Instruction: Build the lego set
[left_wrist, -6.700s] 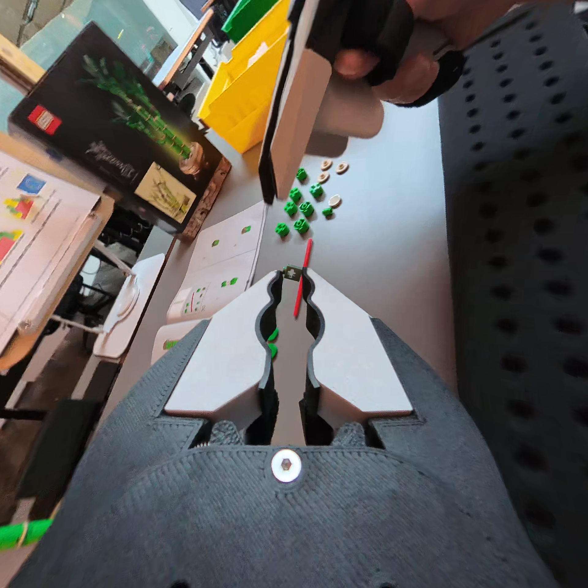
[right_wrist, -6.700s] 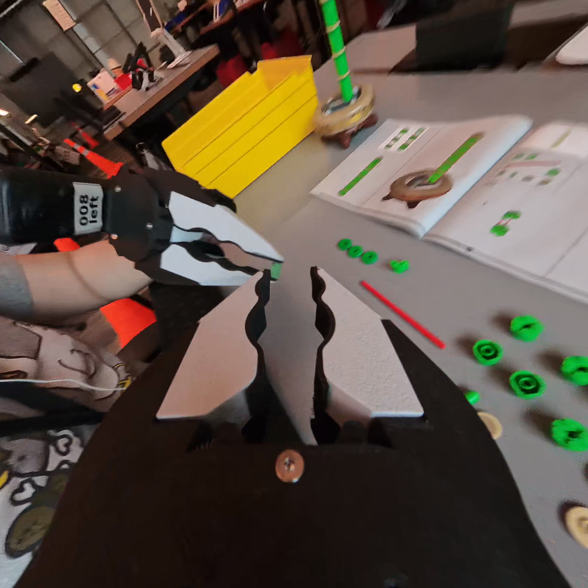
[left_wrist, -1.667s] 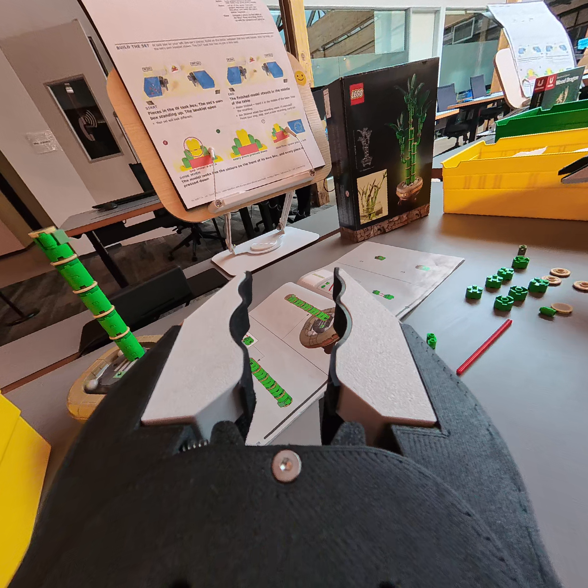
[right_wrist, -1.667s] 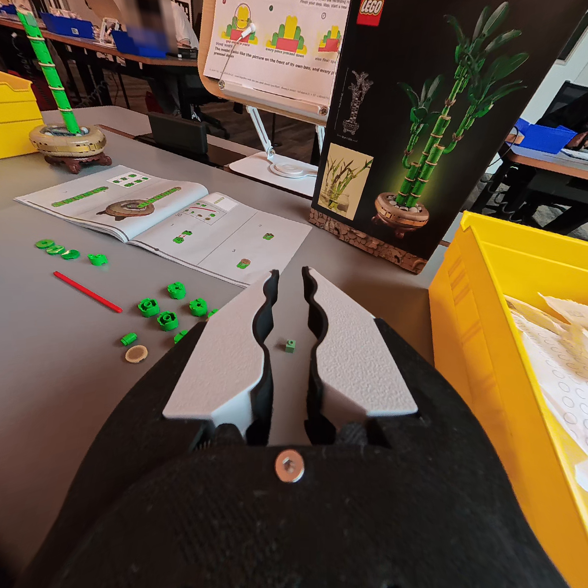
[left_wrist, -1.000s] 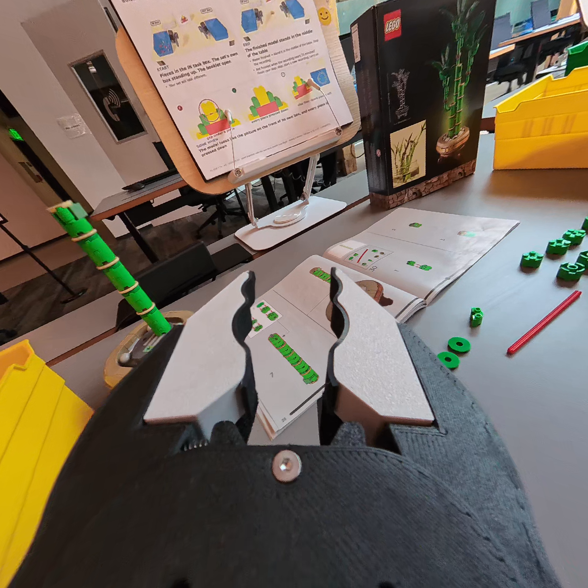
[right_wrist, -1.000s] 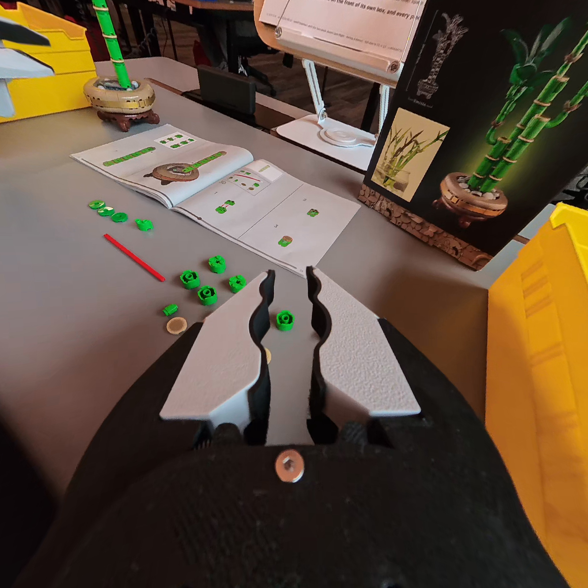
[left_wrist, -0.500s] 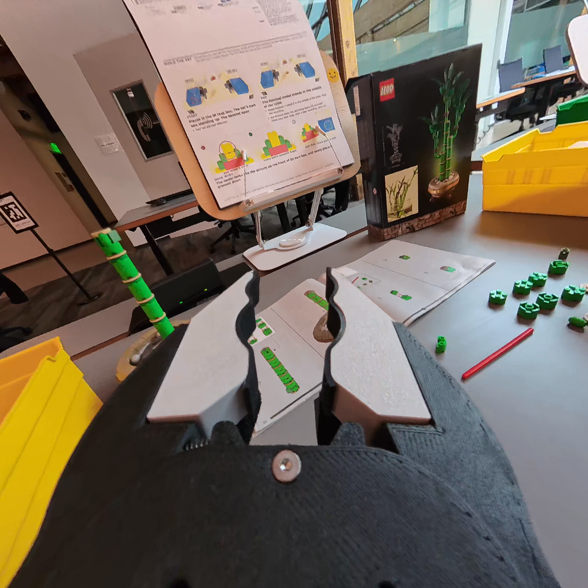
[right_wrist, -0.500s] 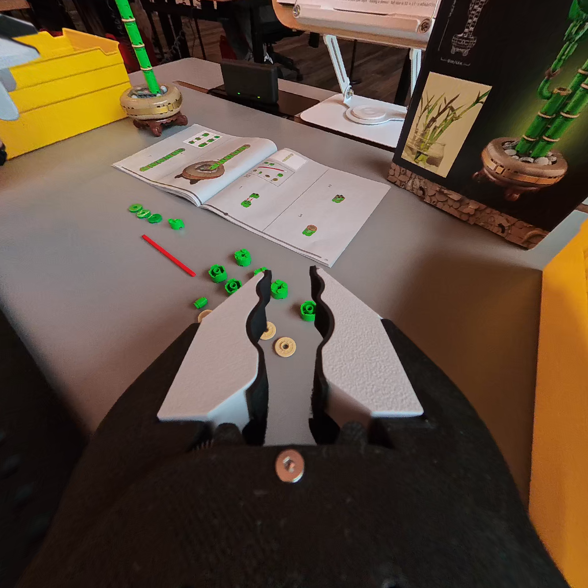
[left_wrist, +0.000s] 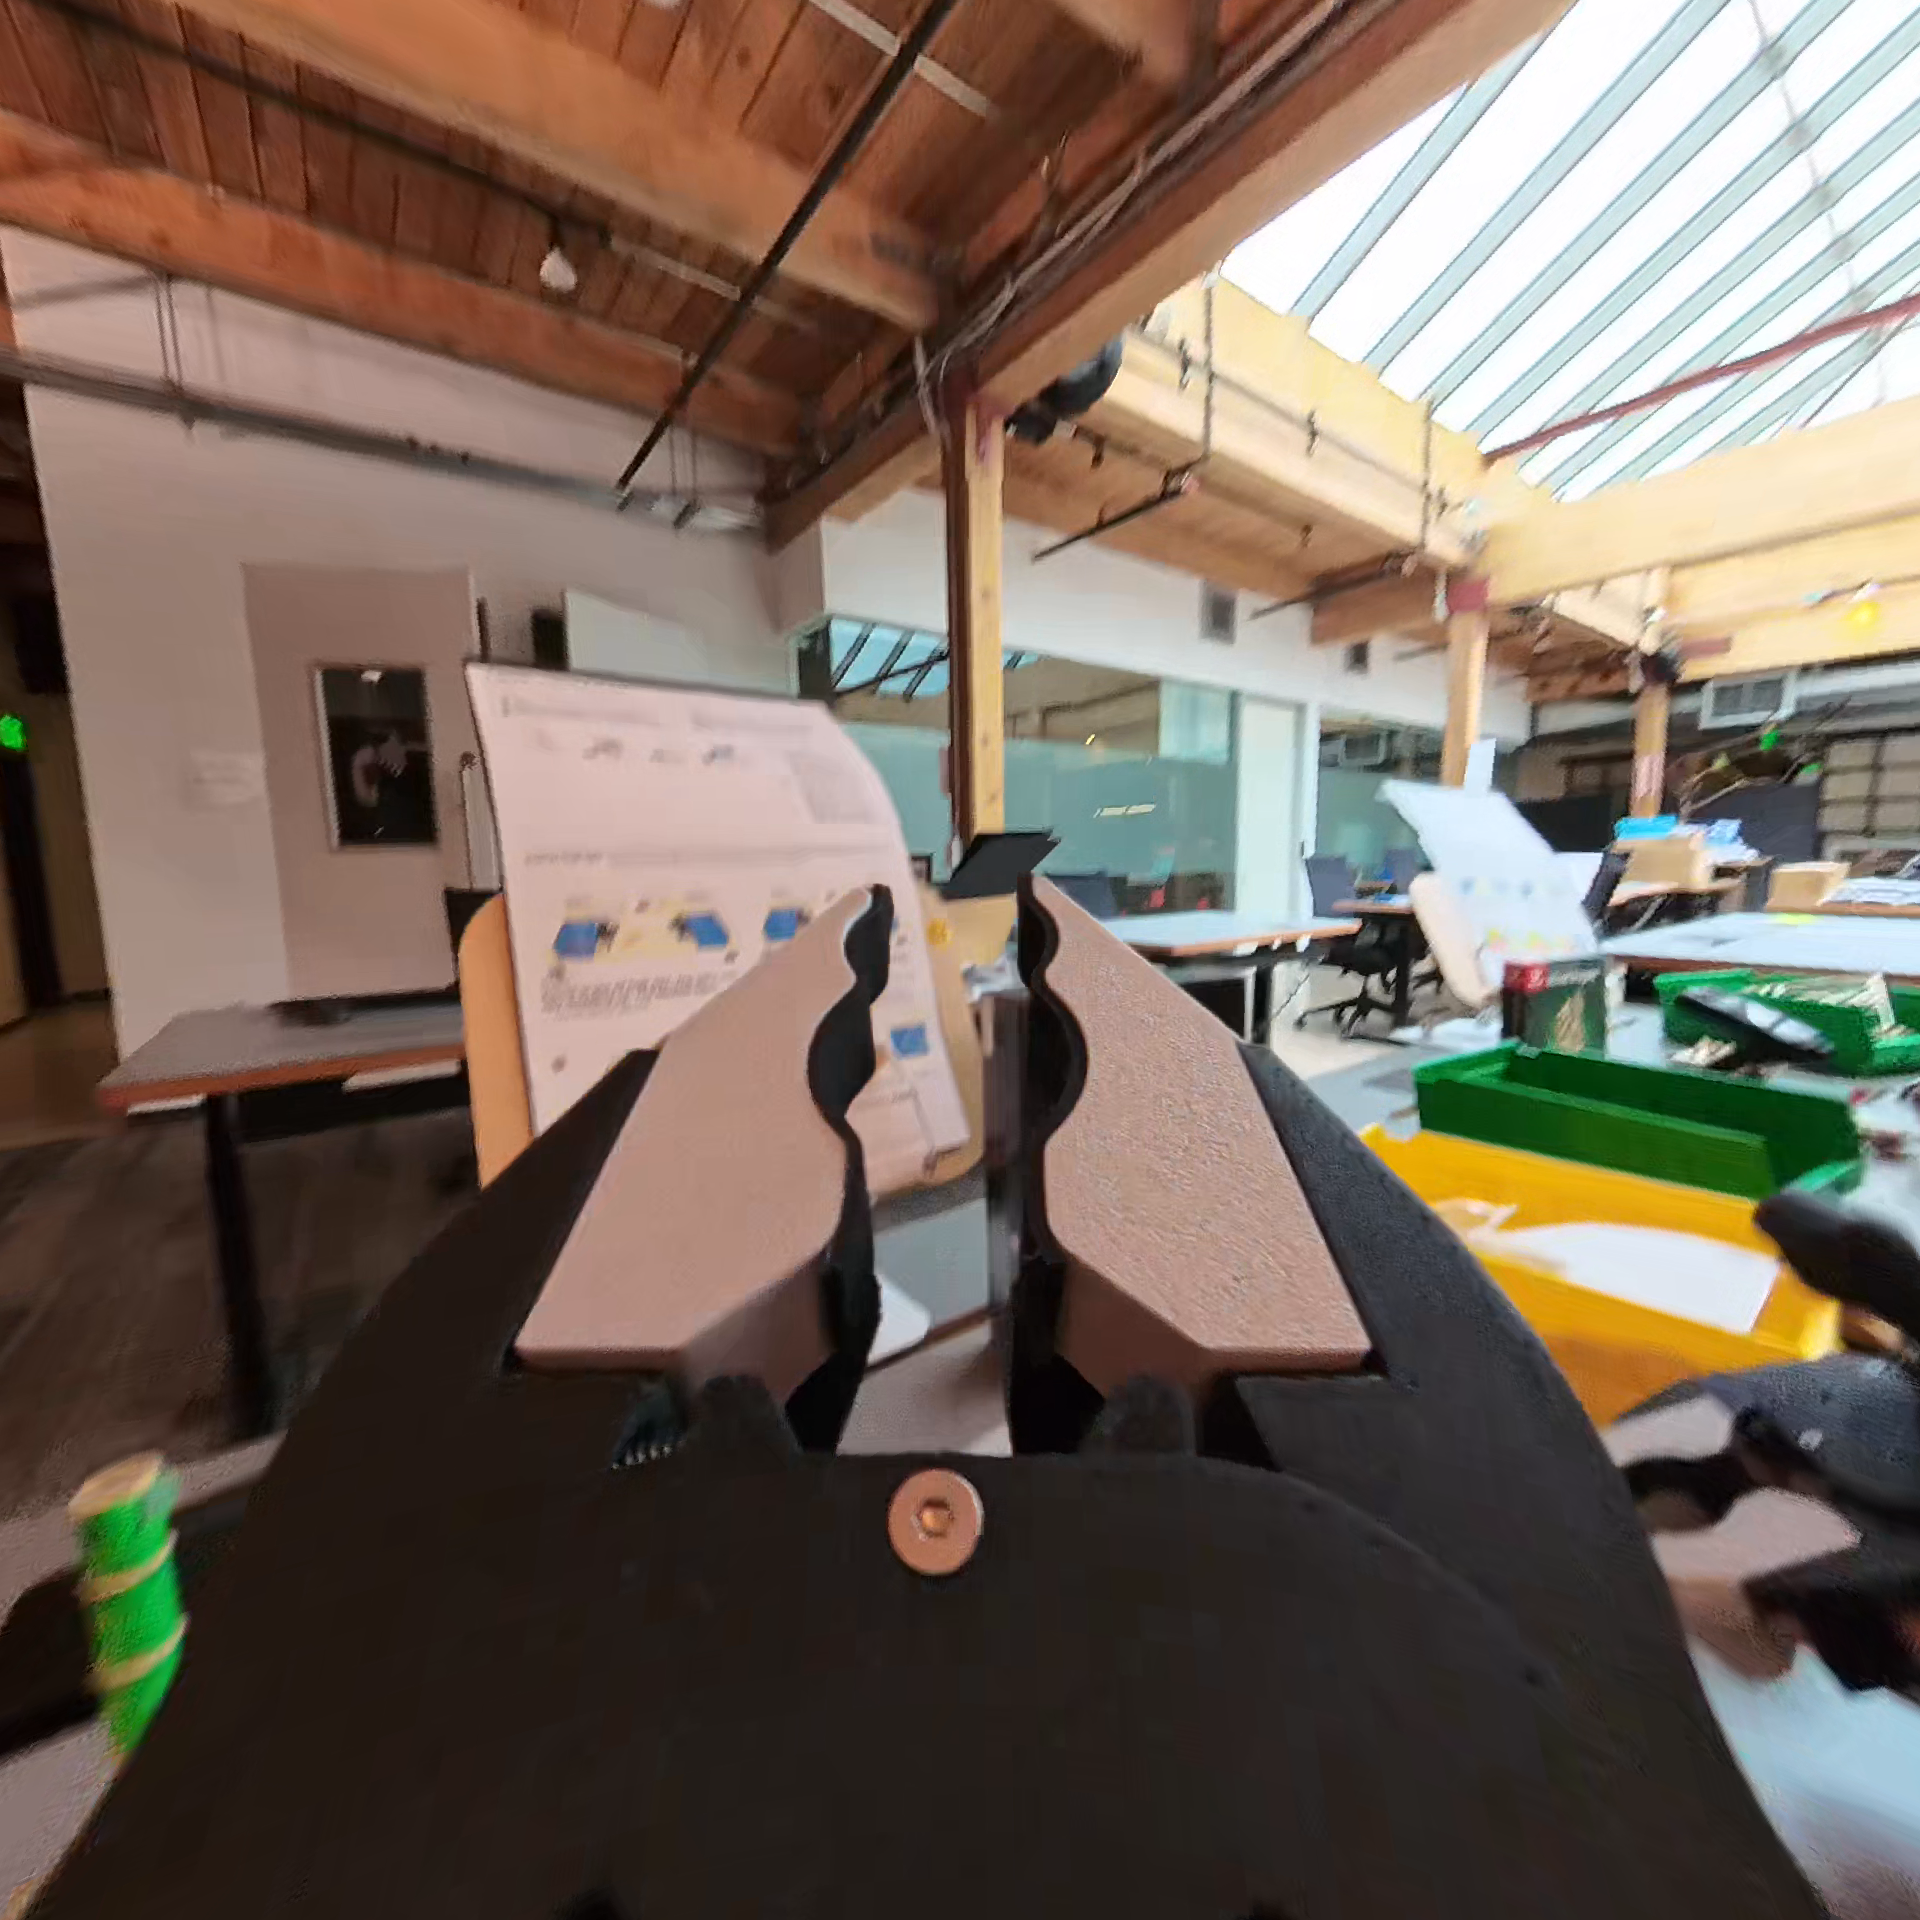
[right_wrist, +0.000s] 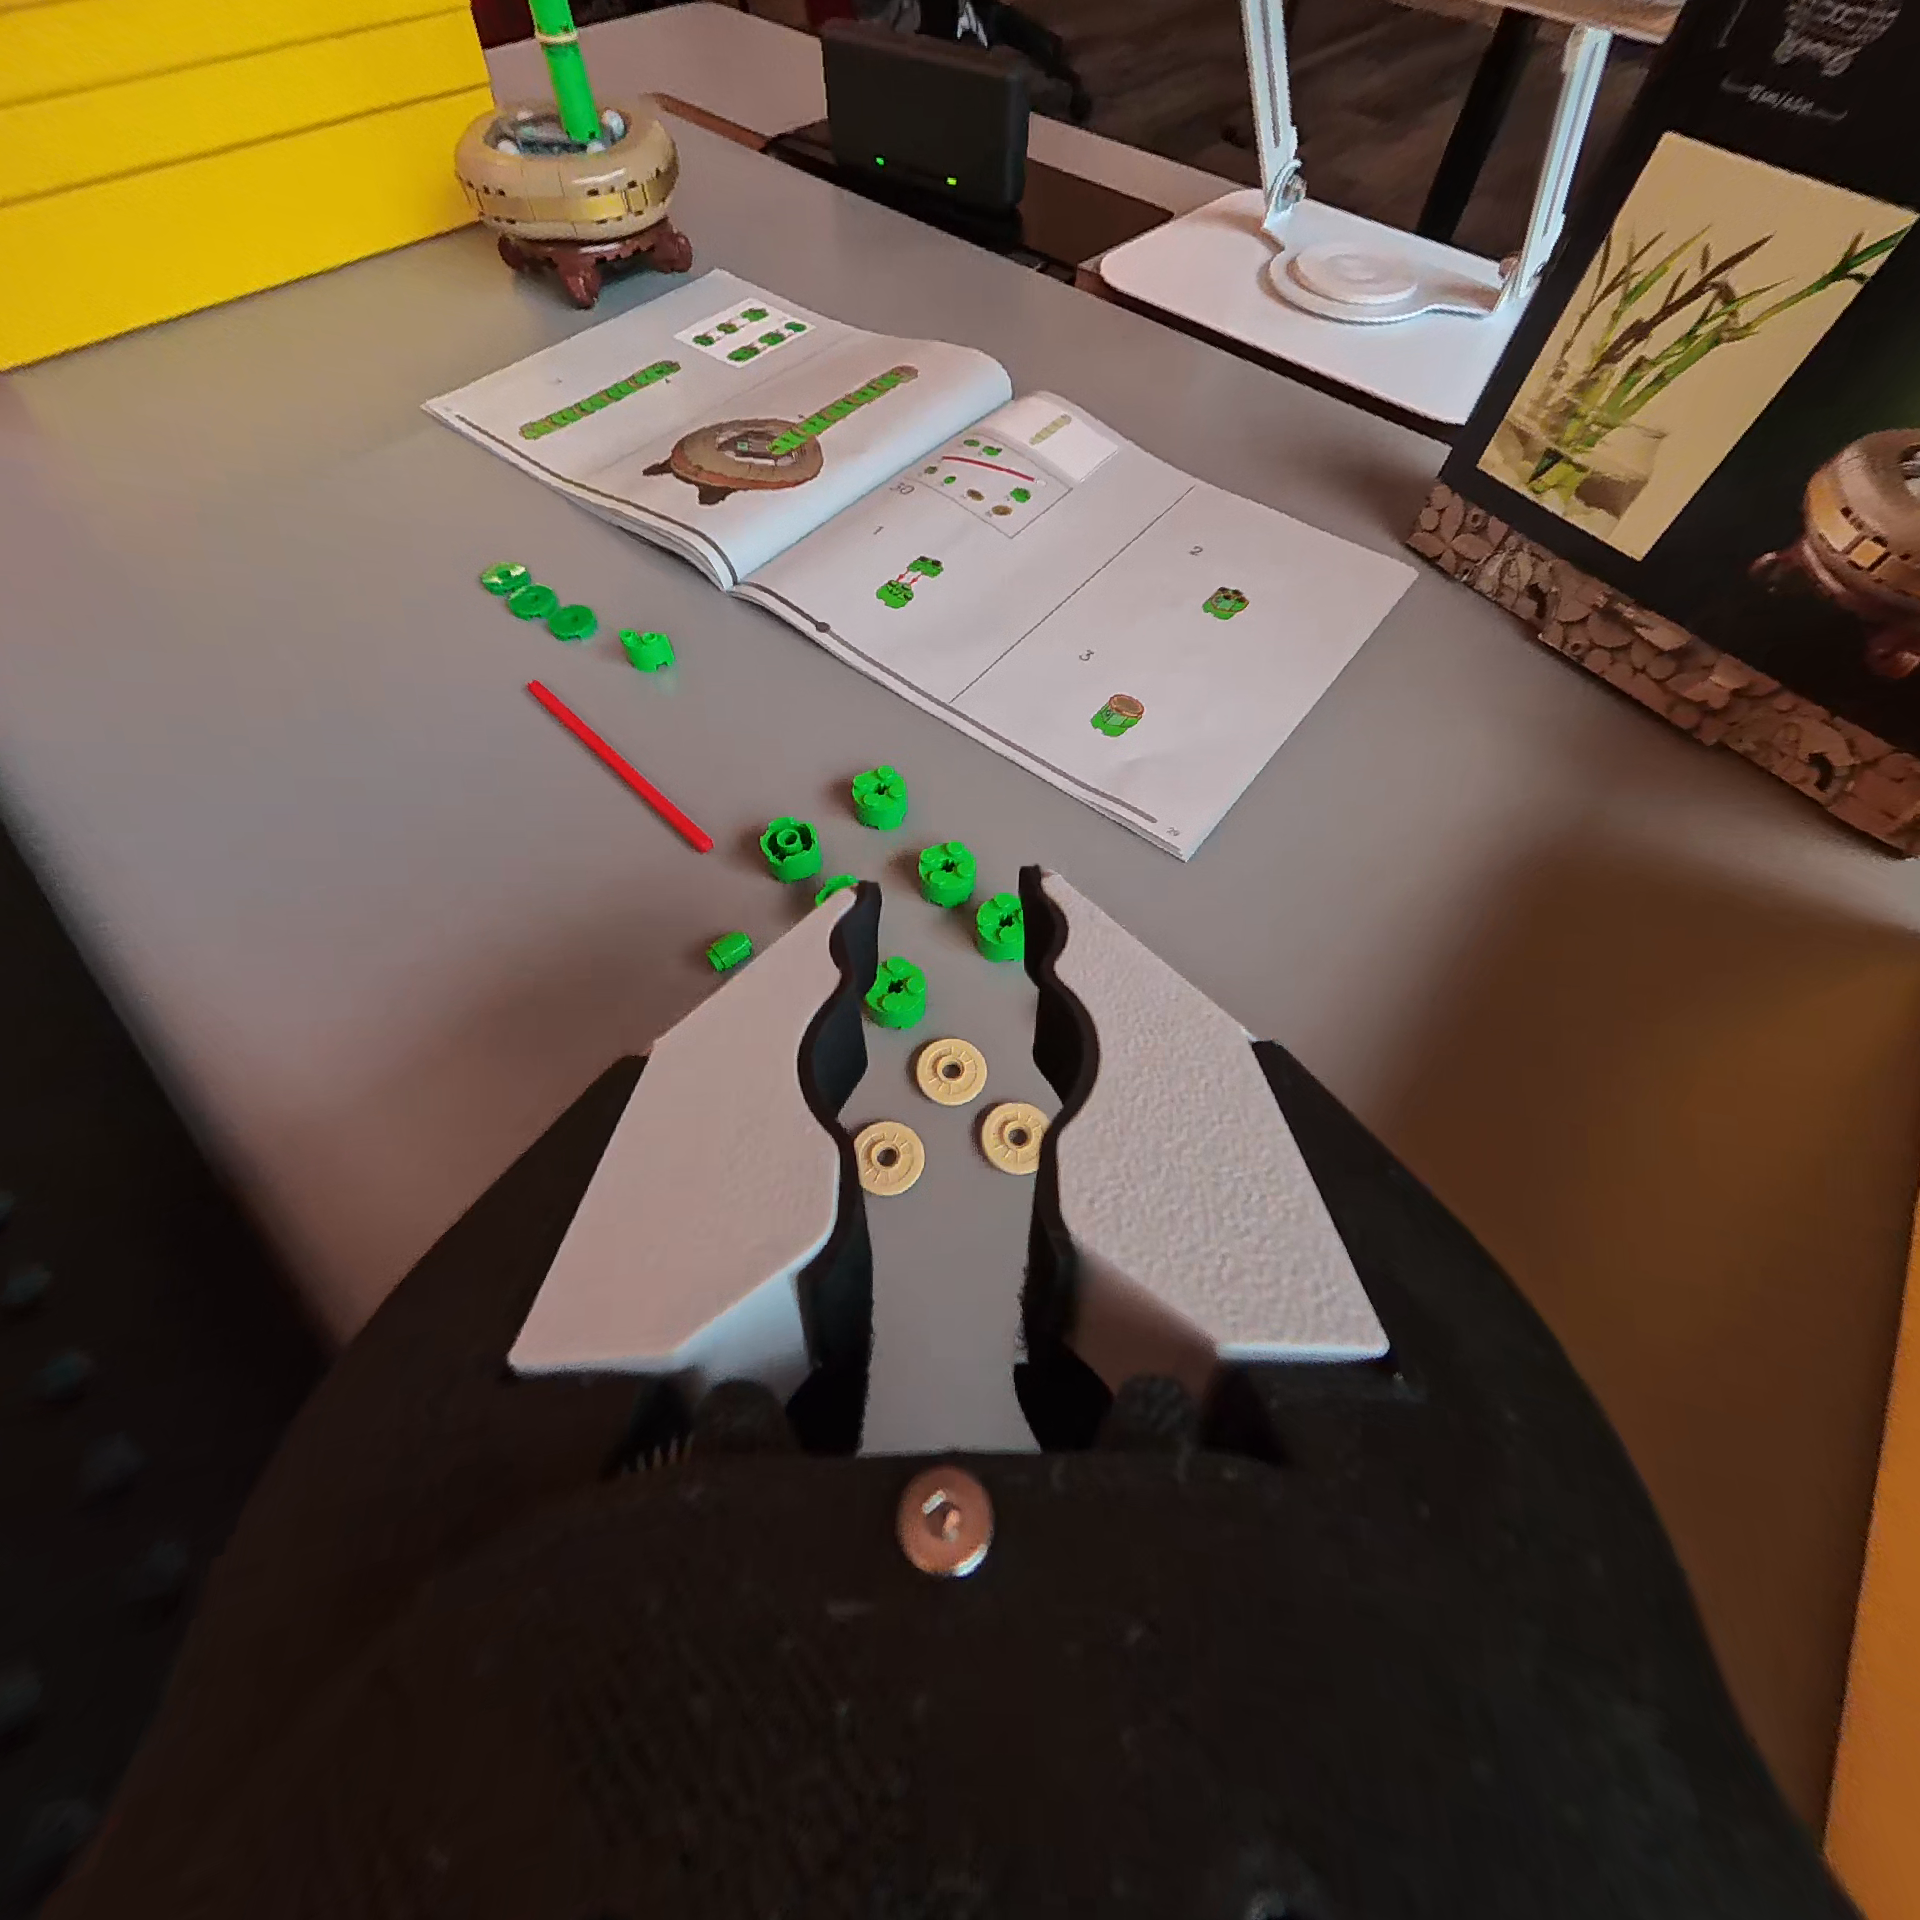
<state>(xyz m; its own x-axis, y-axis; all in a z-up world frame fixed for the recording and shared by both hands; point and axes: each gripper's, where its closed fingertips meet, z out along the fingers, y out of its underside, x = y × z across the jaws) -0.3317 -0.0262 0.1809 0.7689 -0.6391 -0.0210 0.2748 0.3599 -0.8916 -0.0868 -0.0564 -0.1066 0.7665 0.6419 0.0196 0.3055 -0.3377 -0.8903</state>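
My right gripper (right_wrist: 945, 888) is open and empty, low over the loose pieces on the grey table (right_wrist: 312, 831). A green round brick (right_wrist: 895, 992) and three tan round plates (right_wrist: 951, 1070) show between its fingers. Other green round bricks (right_wrist: 879, 797) lie just beyond the tips. A red rod (right_wrist: 619, 766) and flat green plates (right_wrist: 532, 601) lie to the left. The tan pot with a green stalk (right_wrist: 566, 177) stands far left. My left gripper (left_wrist: 954, 914) is open and empty, tilted up at the room. The stalk's top (left_wrist: 125, 1579) shows at its lower left.
The open instruction booklet (right_wrist: 935, 540) lies beyond the pieces. The black set box (right_wrist: 1714, 416) stands at right, with a white stand base (right_wrist: 1340, 270) behind. A yellow bin (right_wrist: 208, 156) is far left. In the left wrist view, an instruction board (left_wrist: 707, 935) and a yellow bin (left_wrist: 1558, 1278) appear. The grippers' ends are close to 40 centimetres from one another.
My left gripper has swung upward, from looking at the table to looking at the room and ceiling. My right gripper has moved lower and closer over the green bricks and tan plates.
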